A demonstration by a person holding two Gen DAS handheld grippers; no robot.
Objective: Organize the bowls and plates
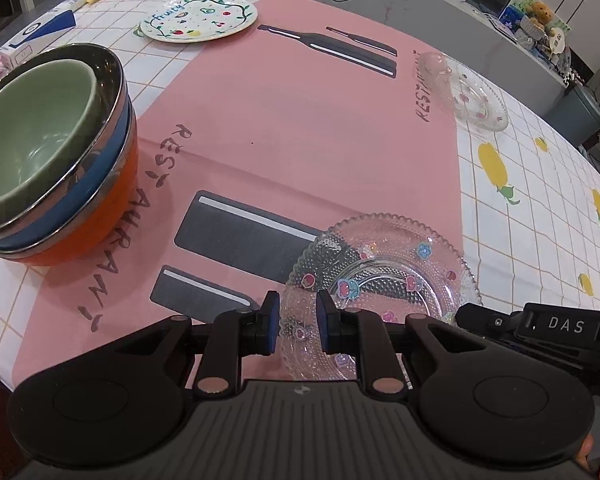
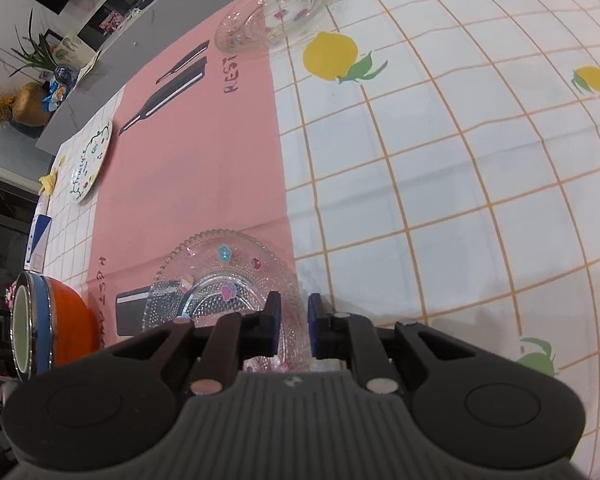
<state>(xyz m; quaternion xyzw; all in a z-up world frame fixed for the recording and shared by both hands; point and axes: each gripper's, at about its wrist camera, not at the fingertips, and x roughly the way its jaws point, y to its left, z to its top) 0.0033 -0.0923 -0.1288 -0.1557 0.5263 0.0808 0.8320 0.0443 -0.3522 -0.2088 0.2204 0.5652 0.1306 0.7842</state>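
Two glass plates (image 1: 380, 280) (image 1: 466, 94), one white plate (image 1: 199, 19) — three nested bowls (image 1: 56, 156).

Left gripper (image 1: 297, 322): black linkage arms, blue pads on the fingers (image 1: 271, 320), copper-coloured pivot pins, two round black discs w/ a ribbed grey housing between (small logo at 12 o'clock on it). Right gripper (image 2: 293, 326): same build, pins silver. At 3 o'clock in left view, black part marked "DAS", prob. the other gripper's body.

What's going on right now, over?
Both grippers, left and right, slightly open at near glass plate, gripping nothing. Bowls stacked. Two plates remain apart. Nothing blocking.
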